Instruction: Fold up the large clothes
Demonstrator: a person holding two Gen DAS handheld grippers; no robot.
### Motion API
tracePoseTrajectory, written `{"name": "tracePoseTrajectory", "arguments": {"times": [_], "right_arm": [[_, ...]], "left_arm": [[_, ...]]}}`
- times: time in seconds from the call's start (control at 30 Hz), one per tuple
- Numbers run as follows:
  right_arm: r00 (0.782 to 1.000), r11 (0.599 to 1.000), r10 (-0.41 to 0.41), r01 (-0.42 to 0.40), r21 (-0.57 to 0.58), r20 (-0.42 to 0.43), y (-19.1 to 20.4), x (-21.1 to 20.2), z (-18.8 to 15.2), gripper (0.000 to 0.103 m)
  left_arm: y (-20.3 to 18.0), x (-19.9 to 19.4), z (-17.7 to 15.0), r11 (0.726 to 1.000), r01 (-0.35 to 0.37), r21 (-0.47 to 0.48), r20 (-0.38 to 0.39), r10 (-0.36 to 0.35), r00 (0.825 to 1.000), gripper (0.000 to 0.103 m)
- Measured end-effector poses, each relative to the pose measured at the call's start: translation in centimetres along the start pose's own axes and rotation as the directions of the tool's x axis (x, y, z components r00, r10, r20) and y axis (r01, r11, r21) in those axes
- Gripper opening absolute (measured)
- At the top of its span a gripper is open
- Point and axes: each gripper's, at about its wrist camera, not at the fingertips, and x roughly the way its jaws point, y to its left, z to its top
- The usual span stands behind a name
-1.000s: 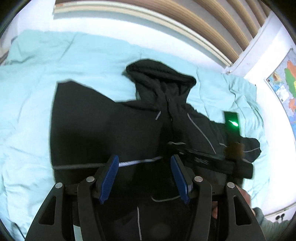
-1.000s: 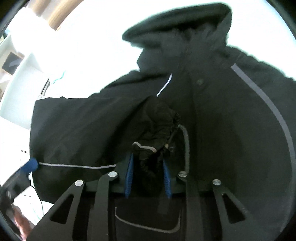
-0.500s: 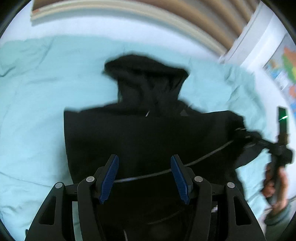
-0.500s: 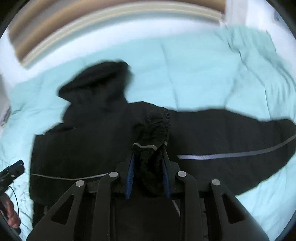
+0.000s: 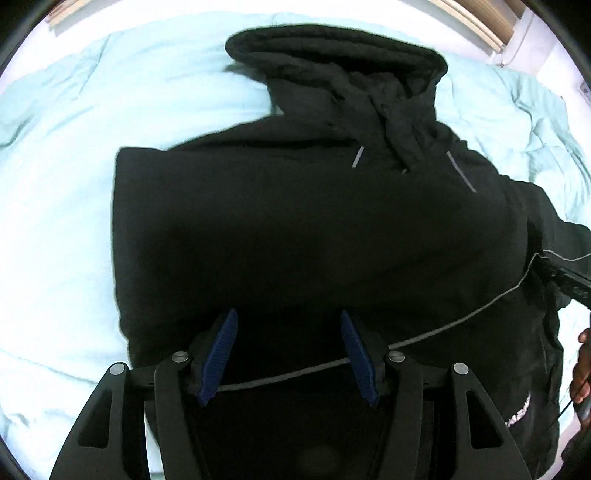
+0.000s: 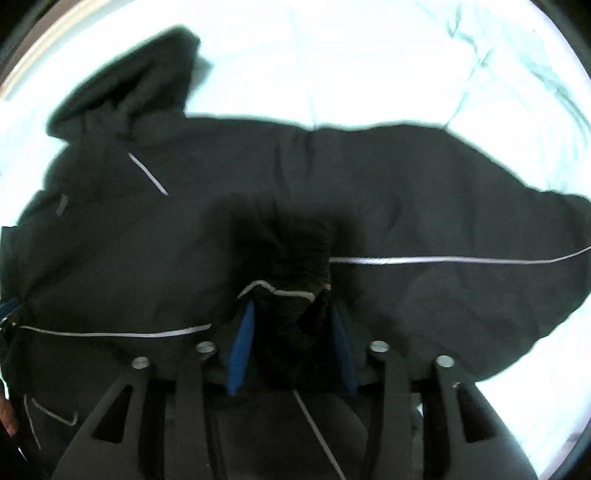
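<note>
The right gripper (image 6: 290, 325) has just widened around the bunched cuff (image 6: 288, 273) it carried across the black hoodie (image 5: 314, 229), releasing that sleeve fold, while the left gripper (image 5: 290, 350) hovers half-open and empty above the hem.

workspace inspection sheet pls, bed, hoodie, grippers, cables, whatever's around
surface: pale teal bedcover, creased, under everything.
job's things: black hoodie lying spread on the bedcover, hood toward the far side, one sleeve stretched out to the side in the right wrist view.
clutter: nothing seen.
grippers: left gripper open above the hoodie body, nothing between its blue pads. right gripper has just been opening, with a bunched fold of hoodie fabric between its pads; whether they press on it cannot be told.
cables: thin dark cable by the hand at the right edge of the left wrist view.
surroundings: wooden slatted headboard and white wall beyond the bed.
</note>
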Motion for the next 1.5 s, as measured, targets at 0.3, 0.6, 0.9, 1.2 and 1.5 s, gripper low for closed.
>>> {"name": "tracePoseTrajectory", "arguments": {"times": [0.3,0.6,0.9,1.2,1.5], "right_arm": [[0.991,0.990,0.113,-0.106,-0.097,0.077,5.7,-3.4,-1.7,0.072],[0.994,0.994,0.053,-0.061,-0.087,-0.094,8.4,2.9,-3.0,0.068],[0.992,0.993,0.119,-0.120,-0.016,-0.035,7.4,-7.9,-7.1,0.068],[0.986,0.980,0.163,-0.159,0.120,-0.030,4.7,-15.7,-16.0,0.068],[0.992,0.978,0.127,-0.121,0.169,-0.025,-0.6,-19.2,-22.2,0.068]], "left_arm": [[0.5,-3.3,-2.2,0.998,-0.067,-0.014,0.036,0.067,0.997,0.060],[0.0,-1.2,-3.1,0.987,-0.154,0.035,0.001,0.154,0.988,0.061],[-0.6,-10.8,-9.0,0.997,-0.068,0.048,0.076,0.064,0.995,0.061],[-1.5,-17.3,-18.9,0.997,0.010,0.072,0.064,-0.015,0.998,0.061],[-5.1,-19.4,-23.1,0.997,0.051,0.061,0.057,-0.055,0.997,0.061]]}}
